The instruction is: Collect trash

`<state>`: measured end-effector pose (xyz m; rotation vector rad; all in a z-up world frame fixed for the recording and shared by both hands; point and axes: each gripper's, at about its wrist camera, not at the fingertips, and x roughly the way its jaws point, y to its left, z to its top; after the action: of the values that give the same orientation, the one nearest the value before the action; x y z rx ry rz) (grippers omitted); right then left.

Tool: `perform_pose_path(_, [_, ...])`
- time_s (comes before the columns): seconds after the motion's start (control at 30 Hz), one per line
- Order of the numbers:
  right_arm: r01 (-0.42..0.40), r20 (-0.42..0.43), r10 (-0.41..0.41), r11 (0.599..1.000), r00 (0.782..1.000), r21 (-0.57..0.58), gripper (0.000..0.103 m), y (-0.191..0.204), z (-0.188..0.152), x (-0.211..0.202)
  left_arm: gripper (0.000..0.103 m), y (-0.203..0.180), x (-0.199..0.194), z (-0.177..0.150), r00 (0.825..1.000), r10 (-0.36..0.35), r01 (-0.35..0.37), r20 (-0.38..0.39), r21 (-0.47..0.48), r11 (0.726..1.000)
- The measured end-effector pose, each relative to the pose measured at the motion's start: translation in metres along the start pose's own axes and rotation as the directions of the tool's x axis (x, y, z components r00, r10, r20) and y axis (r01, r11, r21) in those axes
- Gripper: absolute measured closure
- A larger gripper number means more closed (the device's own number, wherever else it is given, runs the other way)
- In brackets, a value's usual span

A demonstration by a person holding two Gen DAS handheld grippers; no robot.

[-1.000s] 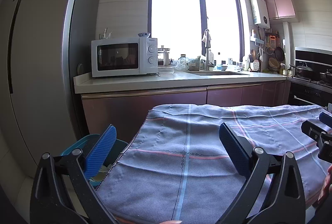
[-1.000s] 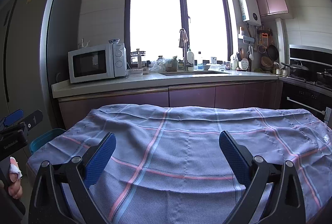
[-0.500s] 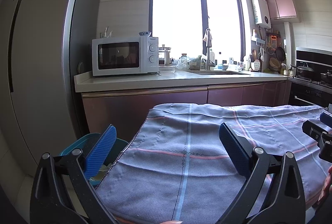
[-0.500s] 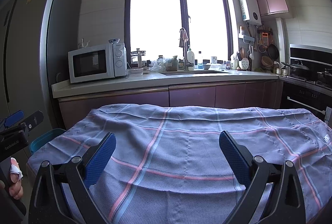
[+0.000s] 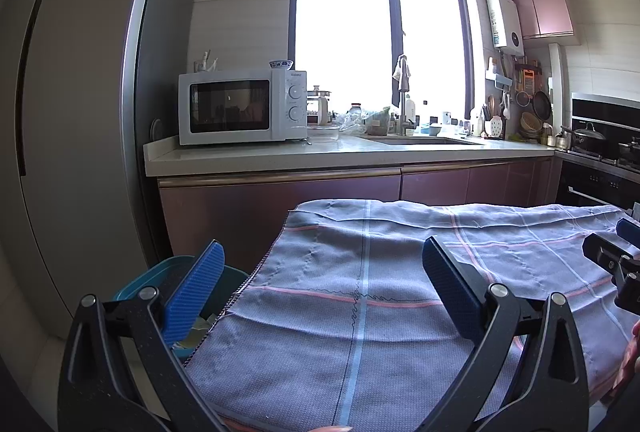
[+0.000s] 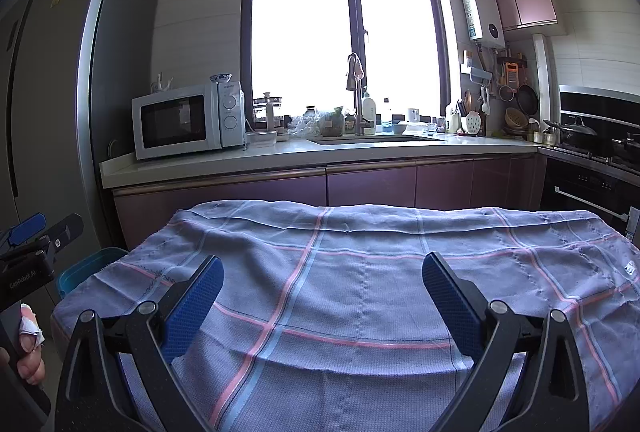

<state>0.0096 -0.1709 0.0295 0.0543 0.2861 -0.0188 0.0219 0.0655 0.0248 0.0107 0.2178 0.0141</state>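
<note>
Both tools hover over the checked cloth, and both are released: the left gripper has its blue ribbed pads spread wide with nothing between them, and the right gripper likewise, empty. No trash lies on the cloth in either view. The only trash I can make out is pale crumpled scraps inside the teal bin, just off the cloth's left edge and partly behind the left gripper's pad, so collecting looks finished or paused.

To do this step well, I'd scan the cloth's far edge and corners before moving, keep the jaws wide, and come down straight on any scrap so the pads don't snag fabric.

The cloth is a woven, waffle-textured grey-blue, crossed by pink and pale blue stripes, softly creased. The bin looks like smooth plastic with a rounded rim.
</note>
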Motion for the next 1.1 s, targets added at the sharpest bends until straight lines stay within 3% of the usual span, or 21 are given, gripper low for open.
perform_pose_path(1.1, [-0.003,-0.008,0.003,1.000,1.000,0.003,0.007,-0.0059,0.0019,0.0032,0.006,-0.0064,0.0019,-0.0024,1.000,0.006,-0.006,-0.014,-0.001,1.000])
